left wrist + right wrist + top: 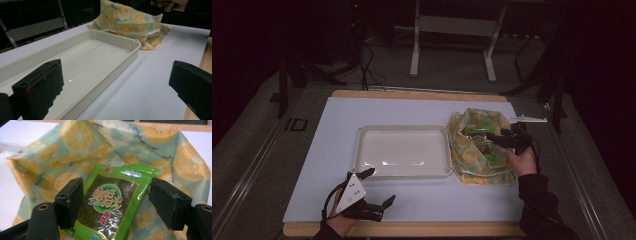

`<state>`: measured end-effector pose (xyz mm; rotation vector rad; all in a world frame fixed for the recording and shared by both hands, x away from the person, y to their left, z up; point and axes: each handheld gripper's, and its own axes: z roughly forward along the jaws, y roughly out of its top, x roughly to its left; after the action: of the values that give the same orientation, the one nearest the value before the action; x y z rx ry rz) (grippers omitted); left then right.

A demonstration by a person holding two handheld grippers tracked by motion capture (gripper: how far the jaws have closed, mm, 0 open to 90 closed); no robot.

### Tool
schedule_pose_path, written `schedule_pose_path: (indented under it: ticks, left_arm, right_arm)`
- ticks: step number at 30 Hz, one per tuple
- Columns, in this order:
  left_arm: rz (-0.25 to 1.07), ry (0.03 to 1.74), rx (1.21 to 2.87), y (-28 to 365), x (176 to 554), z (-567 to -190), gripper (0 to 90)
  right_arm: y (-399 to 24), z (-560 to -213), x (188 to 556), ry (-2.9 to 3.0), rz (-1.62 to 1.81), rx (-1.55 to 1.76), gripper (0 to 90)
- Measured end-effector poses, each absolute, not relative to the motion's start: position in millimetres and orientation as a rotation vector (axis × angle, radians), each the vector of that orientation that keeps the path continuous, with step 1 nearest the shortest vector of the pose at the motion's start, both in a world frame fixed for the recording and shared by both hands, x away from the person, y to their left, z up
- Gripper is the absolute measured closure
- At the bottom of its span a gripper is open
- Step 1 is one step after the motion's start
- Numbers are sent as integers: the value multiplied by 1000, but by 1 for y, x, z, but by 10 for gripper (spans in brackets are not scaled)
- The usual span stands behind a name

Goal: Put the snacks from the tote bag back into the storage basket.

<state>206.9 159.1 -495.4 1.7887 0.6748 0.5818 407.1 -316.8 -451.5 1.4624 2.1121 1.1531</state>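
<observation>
My right tool (493,139) sits over the mouth of the soft cloth bag printed with yellow lemon slices on pale green (477,150), which lies on the white-covered counter (412,200) just right of the shallow white plastic tray (404,170). In the right gripper view a flat green foil snack packet with a dark window and a round label (110,202) lies inside the open bag, between the tool's two black jaws. The jaws stand wide; the left one sits at the packet's edge, the right one is clear of it, so nothing is gripped. The packet leans against the bag's back wall, its top edge uppermost.

My left tool (374,192) rests low at the near left of the counter, just in front of the tray's near left corner. Its jaws are spread wide with nothing between them. From the left gripper view one jaw hangs above the tray's near end; the tray is bare, and the bag shows beyond its far corner.
</observation>
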Motion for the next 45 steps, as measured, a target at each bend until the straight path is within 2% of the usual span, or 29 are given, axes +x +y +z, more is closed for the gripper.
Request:
schedule_pose_path:
  ticks: [6, 28, 32, 37, 38, 39, 40, 41, 44, 45]
  left_arm:
    - [582, 673, 1791, 159, 207, -496, 2]
    - [589, 662, 1813, 157, 207, -497, 2]
    - [597, 651, 1824, 156, 206, -497, 2]
    - [597, 650, 1825, 155, 206, -497, 2]
    - [597, 651, 1824, 155, 206, -497, 2]
    - [597, 651, 1824, 155, 206, -497, 2]
    - [595, 650, 1825, 155, 206, -497, 2]
    - [594, 649, 1827, 155, 206, -497, 2]
    - [592, 647, 1829, 155, 206, -497, 2]
    - [592, 647, 1830, 155, 206, -497, 2]
  right_arm:
    - [-320, -463, 414, 2125, 1133, 1520, 279]
    - [-326, -496, 439, 2263, 1063, 1680, 421]
    - [-327, -499, 441, 2274, 1004, 1675, 512]
    - [-328, -498, 443, 2285, 1000, 1664, 548]
    - [-328, -499, 443, 2303, 1000, 1659, 600]
    - [-329, -500, 445, 2330, 1001, 1698, 573]
    - [-332, -502, 448, 2343, 1033, 1763, 598]
    - [-333, -503, 450, 2346, 1073, 1798, 582]
    - [-332, -504, 451, 2357, 1022, 1797, 549]
    - [-330, -505, 451, 2365, 995, 1794, 563]
